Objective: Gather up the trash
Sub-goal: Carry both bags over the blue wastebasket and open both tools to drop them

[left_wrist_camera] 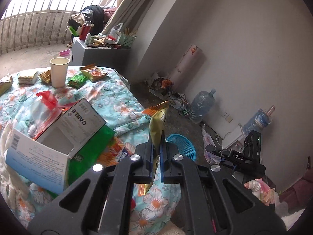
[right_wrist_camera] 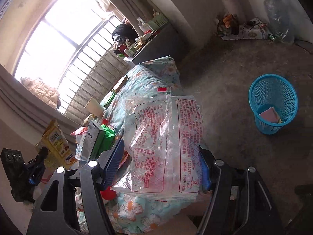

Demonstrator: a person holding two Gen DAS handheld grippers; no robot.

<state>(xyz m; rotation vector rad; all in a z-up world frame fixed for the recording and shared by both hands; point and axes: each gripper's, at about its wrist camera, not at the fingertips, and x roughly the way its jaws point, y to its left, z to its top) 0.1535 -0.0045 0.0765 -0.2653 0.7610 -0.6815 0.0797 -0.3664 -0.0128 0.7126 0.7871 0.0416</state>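
Between your left jaws, in the left wrist view, a gold snack wrapper (left_wrist_camera: 157,129) stands clamped edgewise; your left gripper (left_wrist_camera: 156,146) is squeezed nearly closed on it, blue pads pressing both faces. The wrapper's torn orange top rises above the fingertips, its tail hangs below them. Beyond the jaws and to their left lies the floral quilt (left_wrist_camera: 121,98), littered: a white CABLE box (left_wrist_camera: 78,121) close to the left finger, a green bag (left_wrist_camera: 93,146) under it, a red-and-clear plastic bag (left_wrist_camera: 47,101) further out, then a paper cup (left_wrist_camera: 58,71) upright among small snack packets (left_wrist_camera: 93,73) at the far end. Just past the right finger, low on the floor, part of the blue basket (left_wrist_camera: 183,144) shows. Your right gripper (left_wrist_camera: 230,155) appears to the right of the jaws; its fingers are not readable from here.

Right wrist view: your right gripper (right_wrist_camera: 160,162) stands at a wide setting, and a large clear bag with red print (right_wrist_camera: 166,137) spans the gap from pad to pad. Both pads meet the bag's edges, so it is held. Blue basket (right_wrist_camera: 273,105) sits on the bare floor, well apart to the right of the jaws, upright, with pink and yellow items in its bottom. Left of the jaws: CABLE box (right_wrist_camera: 92,143), green bag (right_wrist_camera: 106,139), and your left gripper (right_wrist_camera: 36,168) with a yellow packet (right_wrist_camera: 56,145) showing behind it.
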